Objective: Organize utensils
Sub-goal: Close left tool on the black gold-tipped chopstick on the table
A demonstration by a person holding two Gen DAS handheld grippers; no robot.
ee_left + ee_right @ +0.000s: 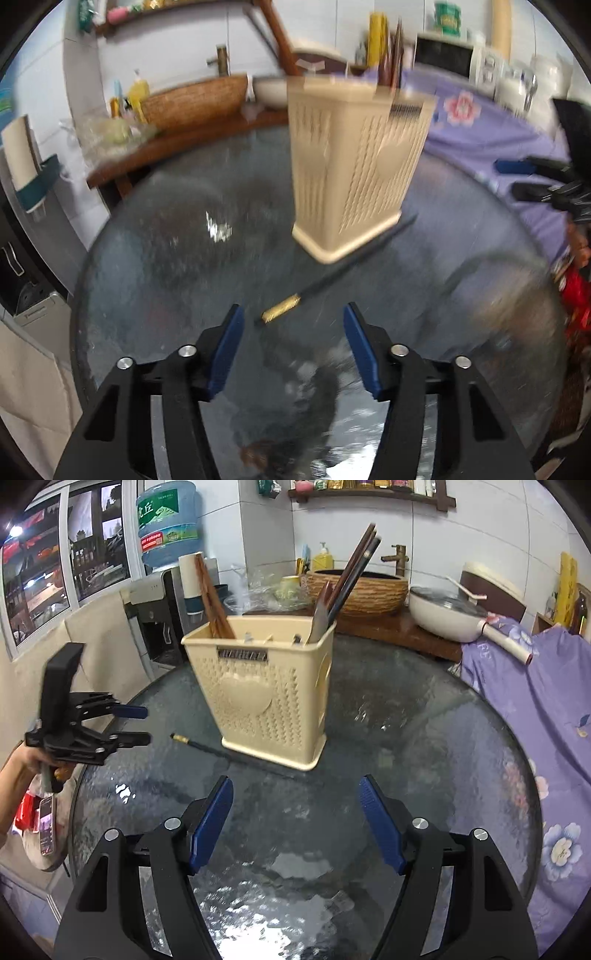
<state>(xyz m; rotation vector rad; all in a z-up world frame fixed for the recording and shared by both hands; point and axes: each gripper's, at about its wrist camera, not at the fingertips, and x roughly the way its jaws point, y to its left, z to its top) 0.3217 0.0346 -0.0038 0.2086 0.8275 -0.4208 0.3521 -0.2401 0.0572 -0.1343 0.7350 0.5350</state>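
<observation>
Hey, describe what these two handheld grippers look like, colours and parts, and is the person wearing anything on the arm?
Both the left gripper and the right gripper are matte black frames with angular cut-outs, silver round bolt heads at the joints and blue ribbed pads on the fingers. A tall black block stands on the left one. The visible forearm shows no sleeve.

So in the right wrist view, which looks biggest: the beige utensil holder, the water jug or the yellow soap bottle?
1. Beige utensil holder, though it is nearest.
2. Water jug.
3. Yellow soap bottle.
</observation>
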